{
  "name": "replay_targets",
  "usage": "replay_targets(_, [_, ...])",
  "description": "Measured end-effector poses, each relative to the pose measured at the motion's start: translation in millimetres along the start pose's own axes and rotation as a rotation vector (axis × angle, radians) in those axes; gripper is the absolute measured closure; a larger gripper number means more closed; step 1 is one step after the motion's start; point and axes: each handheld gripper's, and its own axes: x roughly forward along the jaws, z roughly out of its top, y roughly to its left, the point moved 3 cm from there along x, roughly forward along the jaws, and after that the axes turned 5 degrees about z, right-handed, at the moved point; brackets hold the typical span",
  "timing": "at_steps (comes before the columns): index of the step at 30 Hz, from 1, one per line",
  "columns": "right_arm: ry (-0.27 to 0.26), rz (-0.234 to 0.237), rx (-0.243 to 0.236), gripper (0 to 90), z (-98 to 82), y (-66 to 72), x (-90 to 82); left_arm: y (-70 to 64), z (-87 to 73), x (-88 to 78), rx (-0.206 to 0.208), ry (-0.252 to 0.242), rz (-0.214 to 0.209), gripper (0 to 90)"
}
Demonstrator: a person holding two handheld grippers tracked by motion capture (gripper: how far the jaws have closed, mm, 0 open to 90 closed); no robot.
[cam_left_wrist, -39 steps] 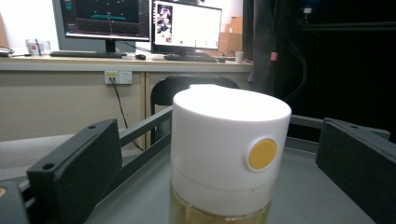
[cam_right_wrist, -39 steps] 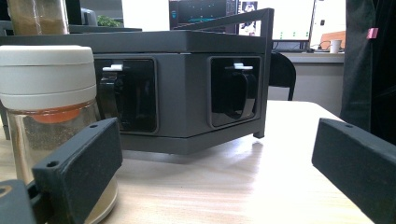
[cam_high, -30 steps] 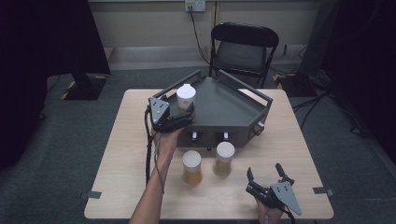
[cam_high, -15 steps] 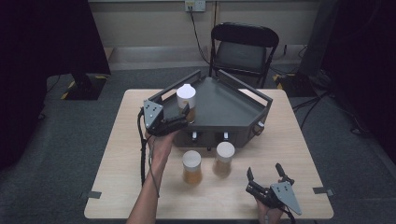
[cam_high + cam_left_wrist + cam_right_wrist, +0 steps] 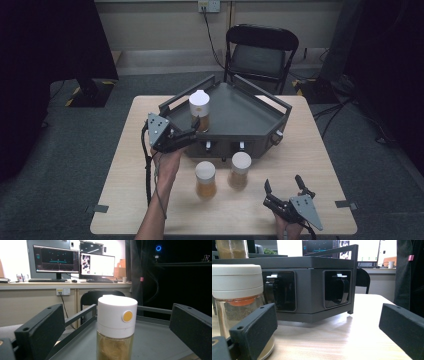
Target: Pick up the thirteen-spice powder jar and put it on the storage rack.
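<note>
No brand, label or writing can be read on any jar or on the rack; the only mark is a round yellow dot on the lid of the jar between the left fingers.

The left gripper (image 5: pixel 192 131) has its black fingers (image 5: pixel 40 331) spread wide, one on each side of the clear glass spice jar with a white lid (image 5: pixel 116 326), with a gap to either side and no contact. This jar stands upright on the top shelf of the dark grey angular metal rack (image 5: pixel 250 120), near the shelf's left front edge, and holds a yellow-brown filling under its tall white cap.

The right gripper (image 5: pixel 283 186) rests low at the near right part of the light wooden desk (image 5: pixel 320 150), its fingers (image 5: pixel 254 326) also spread apart and holding nothing. In the right gripper view a second glass jar with a white lid (image 5: pixel 238 300) stands just beside one finger.

In the high view this second jar stands on the desk just in front of the rack, and a third white-lidded jar of amber filling (image 5: pixel 205 179) stands just beside it, closer to the desk's left edge. A black folding chair (image 5: pixel 260 55) stands beyond the desk's far edge.
</note>
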Motion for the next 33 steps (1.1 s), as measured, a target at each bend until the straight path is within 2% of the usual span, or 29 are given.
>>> replay_targets(21, [0.000, -0.004, 0.000, 0.6, 0.0, 0.7, 0.1, 4.9, -16.0, -29.9, -0.008, -0.018, 0.033, 0.0])
replay_targets(33, [0.000, -0.005, -0.001, 0.6, 0.0, 0.7, 0.0, 3.4, -25.8, -46.2, -0.001, -0.035, 0.033, 0.0])
